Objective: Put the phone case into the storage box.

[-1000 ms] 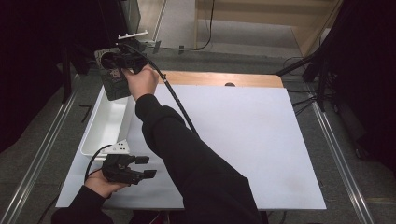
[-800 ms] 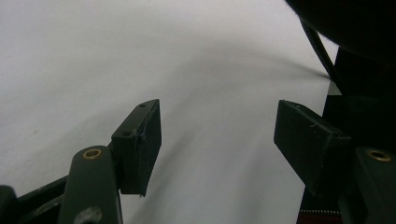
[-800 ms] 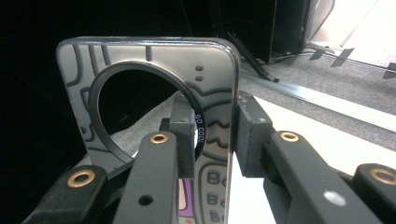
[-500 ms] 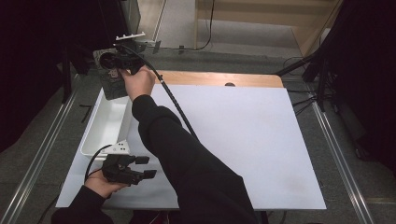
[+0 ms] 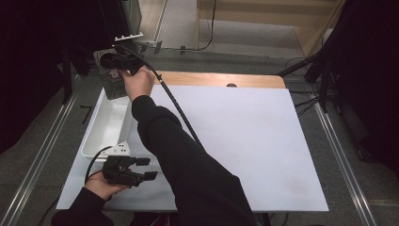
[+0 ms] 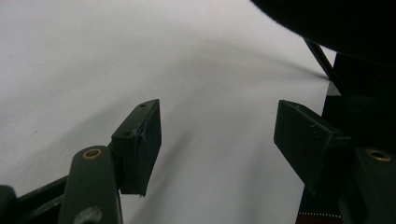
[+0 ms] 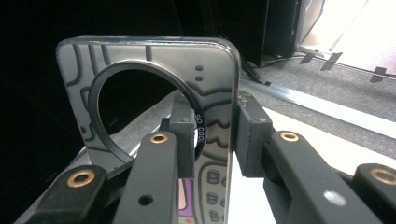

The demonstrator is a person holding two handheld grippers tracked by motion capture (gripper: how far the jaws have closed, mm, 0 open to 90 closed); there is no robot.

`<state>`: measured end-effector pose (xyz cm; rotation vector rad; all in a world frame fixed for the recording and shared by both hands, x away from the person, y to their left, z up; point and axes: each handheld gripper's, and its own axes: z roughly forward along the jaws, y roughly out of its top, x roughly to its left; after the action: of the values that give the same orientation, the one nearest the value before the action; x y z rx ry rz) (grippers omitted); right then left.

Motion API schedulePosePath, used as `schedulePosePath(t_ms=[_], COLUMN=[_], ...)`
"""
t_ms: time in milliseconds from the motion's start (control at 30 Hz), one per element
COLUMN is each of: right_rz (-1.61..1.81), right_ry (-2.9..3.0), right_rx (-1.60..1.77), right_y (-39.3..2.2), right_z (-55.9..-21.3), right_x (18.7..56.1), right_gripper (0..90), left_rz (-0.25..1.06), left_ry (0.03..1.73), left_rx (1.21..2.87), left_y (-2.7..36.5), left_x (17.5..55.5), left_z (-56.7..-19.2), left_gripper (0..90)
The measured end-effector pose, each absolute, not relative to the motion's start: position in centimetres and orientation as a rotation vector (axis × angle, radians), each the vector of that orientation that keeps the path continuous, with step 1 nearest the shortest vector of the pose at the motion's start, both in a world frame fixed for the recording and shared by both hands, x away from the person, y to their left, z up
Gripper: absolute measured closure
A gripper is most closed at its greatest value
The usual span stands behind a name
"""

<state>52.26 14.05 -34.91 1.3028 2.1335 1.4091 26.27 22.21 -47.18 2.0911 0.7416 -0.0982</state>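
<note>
Clamping right gripper (image 7: 215, 135) jaws on flat glossy card (image 7: 154, 84), holding it above white bin (image 5: 106, 125) at far left. Looking thin, stiff, slick; gripping the edge beside the ring. Idling left gripper (image 5: 147, 168), jaws wide.

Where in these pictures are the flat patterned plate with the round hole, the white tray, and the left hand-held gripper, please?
patterned plate (image 7: 212, 74), right gripper view, on its glossy face right of the hole.
white tray (image 5: 106, 125), high view, on its bare floor.
left hand-held gripper (image 6: 217, 140), left gripper view, midway between its open fingertips.
</note>
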Motion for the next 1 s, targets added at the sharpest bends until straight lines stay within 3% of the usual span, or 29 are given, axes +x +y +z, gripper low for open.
schedulePosePath(t_ms=[1000], right_rz=[1.374], right_ry=[2.147], right_rx=[1.339], right_y=[14.6], right_z=[-38.1], right_x=[52.3], right_gripper=[70.3], left_rz=[-0.096], left_ry=[0.746], left_rx=[2.085], left_y=[22.5], left_x=[26.2], left_z=[-47.2], left_gripper=[32.0])
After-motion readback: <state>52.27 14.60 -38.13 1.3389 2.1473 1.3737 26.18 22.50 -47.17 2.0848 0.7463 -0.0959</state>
